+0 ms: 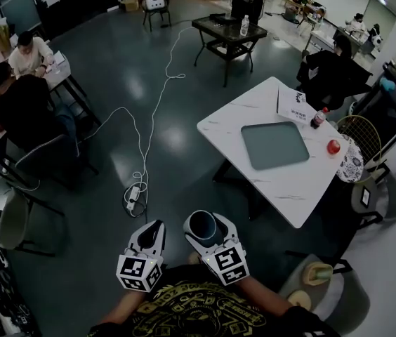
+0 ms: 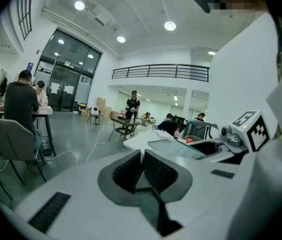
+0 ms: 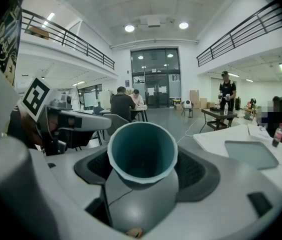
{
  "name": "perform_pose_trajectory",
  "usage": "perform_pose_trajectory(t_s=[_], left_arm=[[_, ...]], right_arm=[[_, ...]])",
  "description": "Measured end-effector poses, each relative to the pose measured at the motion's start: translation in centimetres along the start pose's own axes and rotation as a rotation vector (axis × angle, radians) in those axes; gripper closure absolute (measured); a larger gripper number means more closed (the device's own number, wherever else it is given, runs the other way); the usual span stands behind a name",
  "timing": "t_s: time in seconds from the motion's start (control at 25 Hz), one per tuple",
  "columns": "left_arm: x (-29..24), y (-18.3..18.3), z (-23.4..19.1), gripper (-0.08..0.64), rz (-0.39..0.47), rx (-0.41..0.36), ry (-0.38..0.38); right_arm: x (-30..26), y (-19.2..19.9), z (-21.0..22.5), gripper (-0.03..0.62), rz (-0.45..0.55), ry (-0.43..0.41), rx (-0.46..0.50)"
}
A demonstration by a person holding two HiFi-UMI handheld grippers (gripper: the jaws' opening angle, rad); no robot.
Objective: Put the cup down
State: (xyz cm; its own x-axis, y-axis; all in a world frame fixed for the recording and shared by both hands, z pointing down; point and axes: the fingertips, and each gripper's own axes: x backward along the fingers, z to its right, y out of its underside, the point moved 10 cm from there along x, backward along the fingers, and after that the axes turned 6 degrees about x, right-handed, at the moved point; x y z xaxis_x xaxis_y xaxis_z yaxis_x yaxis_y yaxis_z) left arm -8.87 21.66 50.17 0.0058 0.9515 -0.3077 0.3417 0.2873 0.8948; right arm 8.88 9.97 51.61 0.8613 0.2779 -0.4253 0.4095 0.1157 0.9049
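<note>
A grey cup [image 3: 142, 156] with a teal inside sits between the jaws of my right gripper [image 3: 143, 171], which is shut on it; its open mouth points forward. In the head view the cup [image 1: 202, 225] and right gripper [image 1: 212, 236] hang low in front of me, short of the white table [image 1: 275, 181]. A grey-green tray [image 1: 274, 144] lies on that table. My left gripper [image 1: 150, 237] is beside the right one, its jaws pressed together with nothing between them [image 2: 141, 171].
A red-capped bottle [image 1: 318, 118], a red ball-like object [image 1: 333, 147] and a white paper box [image 1: 295, 107] lie on the table's far side. A white cable and power strip [image 1: 134, 196] run across the floor. Chairs [image 1: 366, 142] stand around; people sit at a left desk [image 1: 57, 72].
</note>
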Motion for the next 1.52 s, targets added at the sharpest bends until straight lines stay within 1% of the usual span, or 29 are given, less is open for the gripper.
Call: perform_pose_trajectory(t_s=[0.2,0.44,0.76,1.04,1.28,1.52], left_arm=[[-0.8,-0.6,0.9,0.526,-0.005,-0.022,0.018],[-2.0,-1.1,1.9,0.526,-0.018,-0.054,0.059],[-4.7,-1.7,3.2,0.526,-0.059,-0.096,0.143],[-8.7,-2.0,3.1,0.526,-0.094,-0.095,0.22],[-12.1,-3.3,2.6,0.526,-0.112,-0.12,0.291],[-15.2,-3.9,2.1,0.526,-0.137,-0.126,0.342]], right_arm=[[0.8,0.1,0.9,0.218,0.006,0.02,-0.01],[1.7,0.4,1.8,0.218,0.012,0.06,-0.03],[2.7,1.0,3.4,0.218,0.01,0.141,-0.075],[2.5,1.7,5.5,0.216,-0.027,0.223,-0.12],[1.8,1.2,7.5,0.218,-0.044,0.297,-0.153],[0.5,1.1,9.1,0.216,-0.064,0.343,-0.183]])
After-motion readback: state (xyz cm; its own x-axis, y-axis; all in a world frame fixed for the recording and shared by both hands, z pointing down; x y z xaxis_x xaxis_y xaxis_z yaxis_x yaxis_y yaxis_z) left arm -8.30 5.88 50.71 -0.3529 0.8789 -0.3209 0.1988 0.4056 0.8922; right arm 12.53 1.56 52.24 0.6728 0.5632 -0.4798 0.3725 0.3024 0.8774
